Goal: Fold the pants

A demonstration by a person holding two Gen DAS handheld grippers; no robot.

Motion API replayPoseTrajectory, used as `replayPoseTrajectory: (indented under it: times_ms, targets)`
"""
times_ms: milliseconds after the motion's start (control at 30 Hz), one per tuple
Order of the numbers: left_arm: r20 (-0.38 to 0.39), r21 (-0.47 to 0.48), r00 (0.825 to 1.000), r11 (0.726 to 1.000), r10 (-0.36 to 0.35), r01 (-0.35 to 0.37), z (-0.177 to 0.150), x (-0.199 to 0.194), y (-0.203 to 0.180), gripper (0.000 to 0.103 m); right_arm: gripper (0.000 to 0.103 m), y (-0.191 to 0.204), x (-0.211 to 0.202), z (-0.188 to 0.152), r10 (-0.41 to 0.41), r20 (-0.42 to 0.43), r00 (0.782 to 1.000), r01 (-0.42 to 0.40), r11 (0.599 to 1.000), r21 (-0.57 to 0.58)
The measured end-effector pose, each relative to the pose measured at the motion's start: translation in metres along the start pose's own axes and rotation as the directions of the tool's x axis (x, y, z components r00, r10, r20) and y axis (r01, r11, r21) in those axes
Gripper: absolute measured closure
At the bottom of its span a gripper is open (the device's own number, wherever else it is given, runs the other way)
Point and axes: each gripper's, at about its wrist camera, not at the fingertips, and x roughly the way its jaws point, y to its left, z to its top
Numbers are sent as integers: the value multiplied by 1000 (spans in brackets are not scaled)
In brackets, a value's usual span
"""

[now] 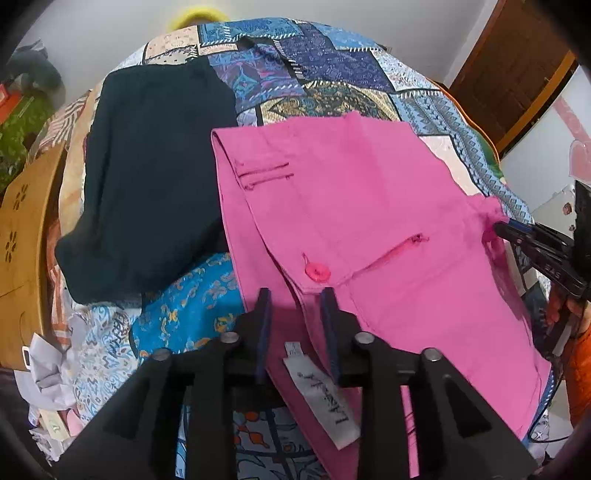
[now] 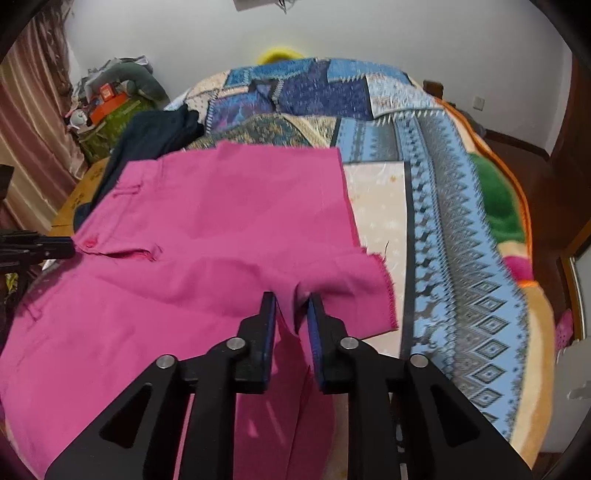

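A bed under a patchwork blanket of blue, cream and green patterned squares [image 2: 436,155] fills the room; plain white wall [image 2: 369,33] at twelve o'clock, pinkish-brown curtain [image 2: 26,110] at ten, dark wooden door [image 1: 513,70] at two.

A patchwork blanket [image 2: 436,206] in blue, cream and green is spread over the bed. A dark garment [image 1: 155,177] is laid on it at the left, partly over a blue floral cloth [image 1: 192,314]. A yellow object [image 2: 279,53] is seen past the far edge, against a white wall [image 2: 369,29]. A cardboard box [image 1: 22,236] is placed beside the bed, a curtain [image 2: 33,122] is hung at the left, and a wooden door [image 1: 513,66] is seen at the right
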Motion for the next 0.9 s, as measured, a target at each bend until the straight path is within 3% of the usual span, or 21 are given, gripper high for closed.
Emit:
replayPoseTrajectory:
  times_ms: [300, 467, 600, 667, 733, 833, 867, 900]
  targets:
    - [-51, -79, 998, 996, -43, 39, 26, 29, 12, 70, 63, -15, -20, 16, -34, 93, 995, 30, 999, 40]
    - [-65, -88, 997, 995, -50, 44, 33, 42, 11, 67, 61, -36, 1, 17, -64, 50, 997, 58, 992, 110]
    - [-70, -75, 996, 996, -63, 58, 36, 48, 7, 65, 61, -48, 26, 14, -25, -21, 999, 29, 985, 170]
    - [-69, -68, 995, 996, -70, 66, 38, 49, 5, 66, 61, -47, 29, 13, -13, -14, 1000, 16, 986, 167]
    - [-64, -57, 995, 996, -73, 69, 39, 49, 3, 80, 64, -44, 31, 14, -1, -11, 1000, 2, 987, 158]
    - [-57, -43, 997, 998, -53, 51, 42, 51, 2, 98, 87, -41, 33, 14, -1, -24, 1000, 4, 991, 132]
    - [-49, -34, 997, 998, -62, 60, 43, 50, 1, 98, 94, -39, 34, 13, -7, -30, 1000, 10, 994, 113]
    - [-34, -26, 996, 996, -86, 85, 43, 47, 1, 98, 95, -37, 33, 13, -14, -32, 999, 17, 995, 96]
